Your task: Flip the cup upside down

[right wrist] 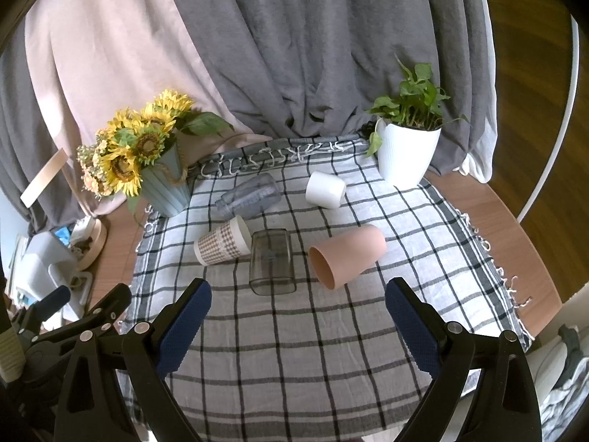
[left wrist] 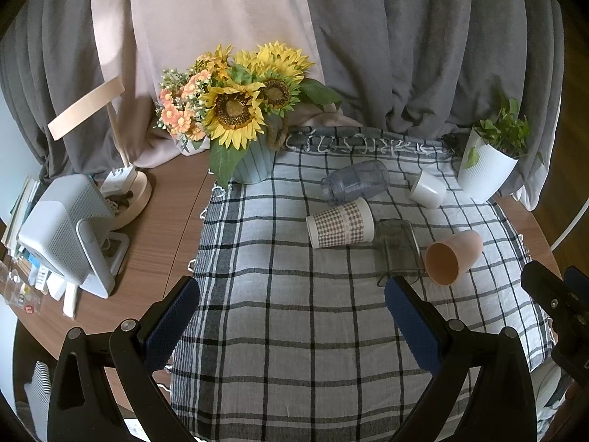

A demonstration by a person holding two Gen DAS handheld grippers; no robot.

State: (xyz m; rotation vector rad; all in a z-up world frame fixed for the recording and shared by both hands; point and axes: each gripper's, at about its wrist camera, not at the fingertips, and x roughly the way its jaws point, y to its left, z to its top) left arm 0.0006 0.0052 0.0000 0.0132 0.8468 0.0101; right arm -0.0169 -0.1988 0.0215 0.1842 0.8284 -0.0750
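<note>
Grey curtains [right wrist: 313, 55], pink drape [left wrist: 206, 18], wooden table [left wrist: 162, 228], checked cloth [right wrist: 294, 350]

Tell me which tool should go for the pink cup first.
Right, probably. In the right wrist view the pink cup lies on its side just ahead of the open right tool. For the left tool, also open, it sits off to the right.

Black left gripper [left wrist: 292, 296] and right gripper [right wrist: 298, 300], blue-padded, silver-screwed.

Round wooden table [right wrist: 515, 228], checked cloth [right wrist: 294, 331] spread across it, sunflower pot [right wrist: 165, 191] far left, white planter [right wrist: 405, 158] far right, heater [left wrist: 66, 228] and lamp base [left wrist: 136, 195] on bare wood left
</note>
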